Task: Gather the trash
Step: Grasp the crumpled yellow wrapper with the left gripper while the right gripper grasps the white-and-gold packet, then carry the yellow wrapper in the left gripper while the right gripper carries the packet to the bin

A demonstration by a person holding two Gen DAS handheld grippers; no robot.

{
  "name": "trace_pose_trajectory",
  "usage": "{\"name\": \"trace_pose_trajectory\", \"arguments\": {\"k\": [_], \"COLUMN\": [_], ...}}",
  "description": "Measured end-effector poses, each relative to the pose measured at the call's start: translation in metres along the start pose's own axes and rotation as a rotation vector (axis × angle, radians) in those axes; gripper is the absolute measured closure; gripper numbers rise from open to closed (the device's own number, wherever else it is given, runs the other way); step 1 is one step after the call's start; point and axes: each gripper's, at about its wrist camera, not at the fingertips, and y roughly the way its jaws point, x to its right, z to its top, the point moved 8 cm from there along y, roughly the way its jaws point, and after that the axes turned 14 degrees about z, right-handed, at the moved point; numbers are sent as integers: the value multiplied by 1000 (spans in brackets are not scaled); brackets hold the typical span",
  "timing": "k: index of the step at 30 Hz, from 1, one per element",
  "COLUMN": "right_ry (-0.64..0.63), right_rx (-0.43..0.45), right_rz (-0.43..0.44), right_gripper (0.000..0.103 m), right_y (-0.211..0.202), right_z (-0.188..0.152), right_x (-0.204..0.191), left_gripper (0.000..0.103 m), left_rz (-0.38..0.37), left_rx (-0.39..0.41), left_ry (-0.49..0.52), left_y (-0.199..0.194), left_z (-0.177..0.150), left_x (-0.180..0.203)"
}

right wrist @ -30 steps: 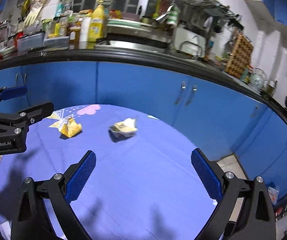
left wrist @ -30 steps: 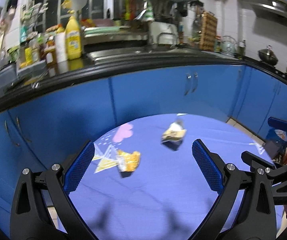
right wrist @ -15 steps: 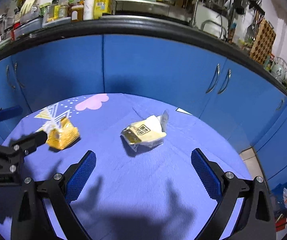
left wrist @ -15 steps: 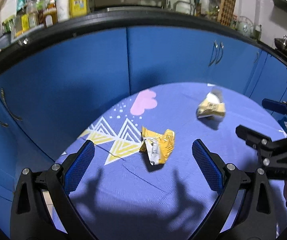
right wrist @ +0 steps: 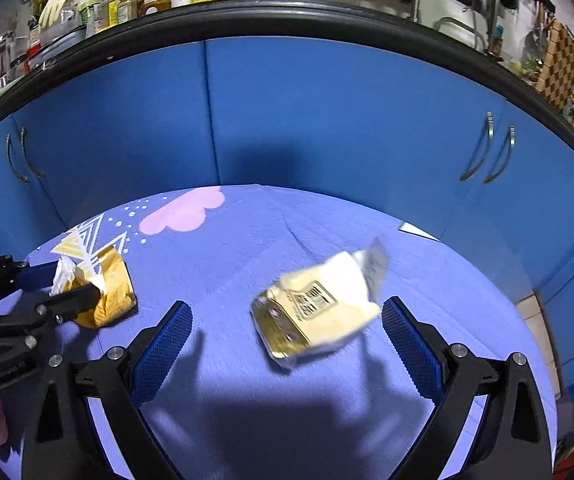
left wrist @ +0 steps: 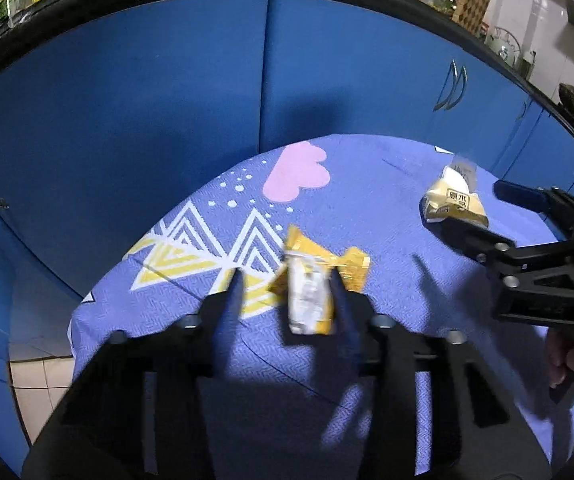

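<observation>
Left claw (left wrist: 287,296) closing around crinkled yellow wrapper (left wrist: 311,292).

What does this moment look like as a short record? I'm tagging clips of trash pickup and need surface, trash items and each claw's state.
surface: round table under a purple patterned cloth, in front of blue cabinets
trash 1: crumpled yellow wrapper, near the cloth's yellow triangles
trash 2: pale yellow packet, to the right of trash 1
left claw: jaws closing, yellow wrapper between them
right claw: jaws wide open, either side of the pale packet, not touching it
lifted yet: neither piece
</observation>
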Motion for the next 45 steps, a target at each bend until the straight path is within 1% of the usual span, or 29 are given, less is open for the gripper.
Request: {"name": "trace_pose_trajectory", "arguments": {"k": [1,2,4,6,7,11,19,31,38,45], "right_ry": [1,5,1,-5,-3,0,-25,-78,-102,-98], "right_rx": [-8,-26,-45,-42,-41,-42,-36,18,56,102], "right_rz": [8,17,17,29,37,42,32,-5,-42,-107], "right_gripper": [24,45,62,71,88,91,92,92,92,92], "right_y": [3,7,10,6,3,-9,-39,-106,-151,-205], "right_z": [0,-2,-6,-9,-10,-15,-29,-37,-51,-68], "right_x": [0,-1,-1,-4,-5,-9,-28,-62,-72,-59], "left_gripper": [68,72,78,81,83,85,86,86,86,86], "left_rz": [-1,-5,-15,-18,-20,-23,-28,-47,-67,-108], "left_rx": [3,7,8,12,14,31,64,151,206,256], "left_ry": [-2,-5,-8,-8,-7,0,-3,19,57,110], "left_y": [-1,-2,-3,-5,-7,-16,-44,-107,-151,-188], "left_z": [1,1,2,1,1,-1,-5,-9,-15,-19], "left_x": [0,0,1,2,3,7,4,11,34,74]}}
